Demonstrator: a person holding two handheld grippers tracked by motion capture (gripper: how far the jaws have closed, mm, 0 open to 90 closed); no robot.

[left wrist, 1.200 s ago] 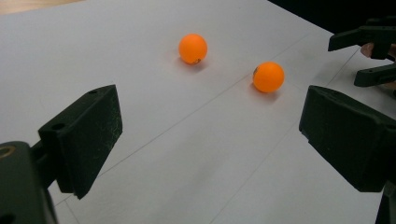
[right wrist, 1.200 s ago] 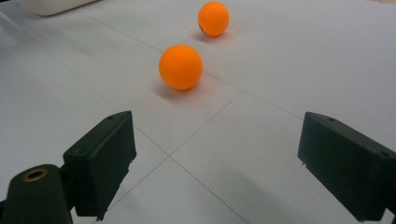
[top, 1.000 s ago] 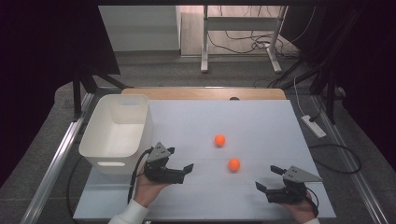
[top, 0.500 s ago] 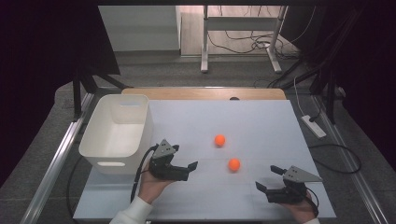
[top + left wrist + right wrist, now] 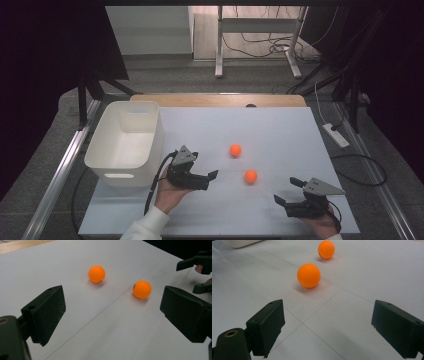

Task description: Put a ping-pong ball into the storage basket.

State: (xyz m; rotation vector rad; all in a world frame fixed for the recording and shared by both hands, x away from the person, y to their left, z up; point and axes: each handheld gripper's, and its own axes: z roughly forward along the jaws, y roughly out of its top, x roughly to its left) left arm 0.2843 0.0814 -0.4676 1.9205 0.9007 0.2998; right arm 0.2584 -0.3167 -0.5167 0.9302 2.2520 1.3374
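Two orange balls lie on the white table top. The farther ball (image 5: 235,149) (image 5: 96,274) (image 5: 326,249) sits near the middle. The nearer ball (image 5: 250,176) (image 5: 142,289) (image 5: 308,275) rests a little right of and closer than it. My left gripper (image 5: 210,178) (image 5: 112,305) is open and empty, held in a hand just left of the nearer ball, jaws pointing right. My right gripper (image 5: 286,190) (image 5: 327,320) is open and empty near the front right, aimed at the nearer ball; its jaws (image 5: 200,272) face the left gripper.
A white bin (image 5: 120,172) (image 5: 239,242) stands at the table's left side, close behind the left hand. A wooden strip (image 5: 220,100) runs along the far edge. A power strip (image 5: 336,135) lies on the floor at right.
The left gripper has moved to the right, closer to the nearer ball. The right gripper and both balls have stayed put.
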